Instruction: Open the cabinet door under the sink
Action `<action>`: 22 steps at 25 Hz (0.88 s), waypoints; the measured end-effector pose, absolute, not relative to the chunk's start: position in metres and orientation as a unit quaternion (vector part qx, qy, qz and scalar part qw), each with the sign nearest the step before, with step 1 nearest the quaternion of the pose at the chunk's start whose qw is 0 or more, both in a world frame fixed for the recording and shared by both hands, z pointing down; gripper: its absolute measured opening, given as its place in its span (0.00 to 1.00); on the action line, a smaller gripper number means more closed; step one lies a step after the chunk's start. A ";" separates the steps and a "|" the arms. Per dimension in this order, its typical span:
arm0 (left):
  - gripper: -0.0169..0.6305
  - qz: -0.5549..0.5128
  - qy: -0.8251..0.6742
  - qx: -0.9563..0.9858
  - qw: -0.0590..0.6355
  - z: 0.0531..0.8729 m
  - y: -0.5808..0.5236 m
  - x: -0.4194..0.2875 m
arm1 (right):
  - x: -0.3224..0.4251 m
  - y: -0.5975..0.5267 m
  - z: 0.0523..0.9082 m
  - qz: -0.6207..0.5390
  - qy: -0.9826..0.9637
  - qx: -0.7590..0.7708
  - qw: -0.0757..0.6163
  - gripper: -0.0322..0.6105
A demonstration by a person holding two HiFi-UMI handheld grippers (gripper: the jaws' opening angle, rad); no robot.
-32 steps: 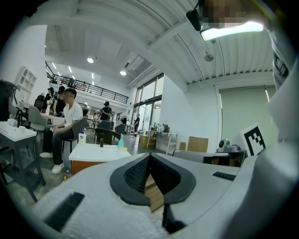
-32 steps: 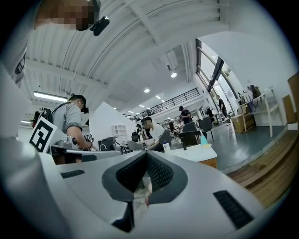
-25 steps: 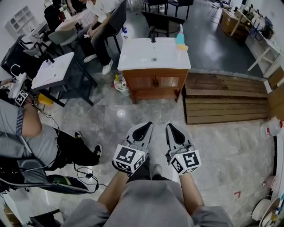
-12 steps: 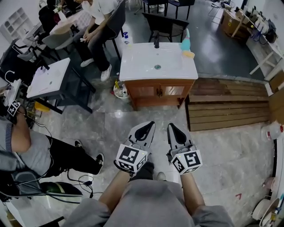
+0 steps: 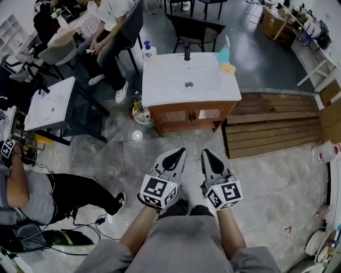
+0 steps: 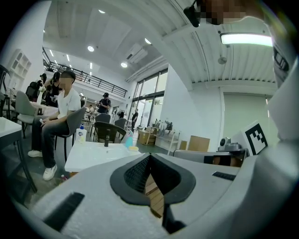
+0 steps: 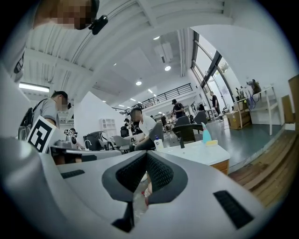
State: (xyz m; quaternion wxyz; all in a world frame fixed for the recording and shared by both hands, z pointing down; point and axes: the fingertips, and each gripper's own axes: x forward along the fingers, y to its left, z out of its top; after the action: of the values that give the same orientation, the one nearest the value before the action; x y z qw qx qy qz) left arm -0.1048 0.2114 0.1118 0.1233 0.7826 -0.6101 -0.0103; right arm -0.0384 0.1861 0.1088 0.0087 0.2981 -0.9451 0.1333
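- Left gripper [image 6: 149, 158], grey-white with black ribbed pads: jaws pressed together at the tips, nothing pinched. Through the pad cut-out only floor and planks show.
- Right gripper [image 7: 145, 154], same build: jaws pressed together too, nothing between them and touching nothing.
- In the head view both are side by side in front of the person's lap, marker cubes toward the body, tips pointing at the cabinet, held above the grey marbled tile floor [image 5: 277, 176].
- Brown wooden cabinet under the white sink [image 5: 191, 114]: ahead of both grippers, well apart from them with open floor between.
- Its two doors [image 5: 174, 115] look flush with the cabinet front (handles are too small to make out).
- White rectangular sink top [image 5: 170, 85] sits on the cabinet, with a black faucet [image 5: 187, 52] at the far edge, and a teal bottle [image 5: 226, 48] and yellow sponge [image 5: 229, 67] at the far right corner.
- Brown slatted wooden platform [image 5: 272, 125] lies on the floor just right of the cabinet.
- Second white sink top on a black frame [image 5: 50, 104] stands left of it.
- Seated person in a white shirt [image 5: 109, 16] sits on a grey chair beyond that.
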 end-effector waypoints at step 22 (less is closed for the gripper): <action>0.04 0.012 -0.590 0.790 0.167 0.154 0.088 -0.128 | -0.073 0.061 0.146 0.156 -0.940 0.302 0.034 0.06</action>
State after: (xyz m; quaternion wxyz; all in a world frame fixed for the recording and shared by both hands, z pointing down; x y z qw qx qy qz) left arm -0.1283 0.0878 0.1544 0.1666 0.7902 -0.5897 0.0115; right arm -0.0729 0.0605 0.1457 0.0335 0.3016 -0.9400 0.1560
